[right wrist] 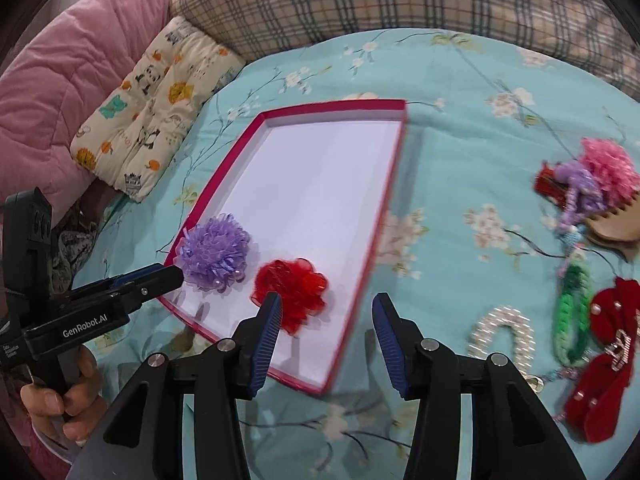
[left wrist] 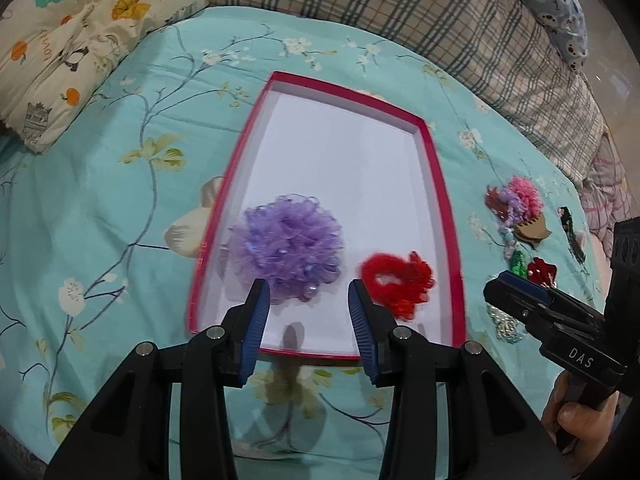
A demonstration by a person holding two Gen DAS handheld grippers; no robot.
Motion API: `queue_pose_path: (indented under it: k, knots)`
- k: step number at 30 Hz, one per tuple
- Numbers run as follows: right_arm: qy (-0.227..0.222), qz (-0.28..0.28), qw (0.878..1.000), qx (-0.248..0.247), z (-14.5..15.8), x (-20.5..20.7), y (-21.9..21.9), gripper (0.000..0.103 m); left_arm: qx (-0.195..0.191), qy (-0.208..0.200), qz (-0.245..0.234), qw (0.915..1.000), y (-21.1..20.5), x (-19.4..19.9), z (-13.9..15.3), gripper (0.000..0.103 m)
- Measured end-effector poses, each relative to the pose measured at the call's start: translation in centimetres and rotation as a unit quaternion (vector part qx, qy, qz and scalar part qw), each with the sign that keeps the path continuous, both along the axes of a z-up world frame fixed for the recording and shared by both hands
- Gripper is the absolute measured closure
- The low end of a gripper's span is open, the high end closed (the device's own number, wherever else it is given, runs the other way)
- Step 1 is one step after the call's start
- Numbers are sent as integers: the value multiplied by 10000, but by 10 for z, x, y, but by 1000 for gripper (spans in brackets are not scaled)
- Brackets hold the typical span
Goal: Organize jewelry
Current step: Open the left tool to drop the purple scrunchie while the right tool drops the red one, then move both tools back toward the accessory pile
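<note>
A shallow white tray with a red rim (left wrist: pixel 436 184) (right wrist: pixel 394 168) lies on the teal floral bedspread. In its near end lie a purple frilly hair flower (left wrist: pixel 288 244) (right wrist: pixel 216 252) and a red frilly hair flower (left wrist: pixel 400 280) (right wrist: pixel 292 284). My left gripper (left wrist: pixel 308 300) is open and empty, just above the near end by the purple flower. My right gripper (right wrist: pixel 326 312) is open and empty over the tray's near right corner; in the left wrist view it (left wrist: pixel 516 288) hangs right of the tray.
A loose pile lies right of the tray: pink and purple flowers (right wrist: pixel 600 172), a tan claw clip (right wrist: pixel 616 224), a green chain band (right wrist: pixel 572 312), a pearl hoop (right wrist: pixel 504 336), a red velvet bow (right wrist: pixel 608 356). Pillows and a plaid quilt (left wrist: pixel 400 4) border the far side.
</note>
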State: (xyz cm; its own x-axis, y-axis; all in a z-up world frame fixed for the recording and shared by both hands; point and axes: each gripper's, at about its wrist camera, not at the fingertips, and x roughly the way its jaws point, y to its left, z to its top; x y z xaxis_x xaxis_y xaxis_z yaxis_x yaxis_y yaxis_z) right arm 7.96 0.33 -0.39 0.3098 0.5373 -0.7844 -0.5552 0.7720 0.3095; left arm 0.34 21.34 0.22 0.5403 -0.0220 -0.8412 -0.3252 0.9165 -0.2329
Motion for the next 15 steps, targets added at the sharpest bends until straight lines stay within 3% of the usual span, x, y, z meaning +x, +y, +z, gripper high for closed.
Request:
queue_pose_path:
  k: [4,15]
  knots:
    - [-6,-229,9997,10,2,2,-25,52,-14,-14,-124,9999,-15,3,2,59]
    - [-99,-861,9962,10,9,3,-94,49,-60,-36,-487,9988,-53,11,6,59]
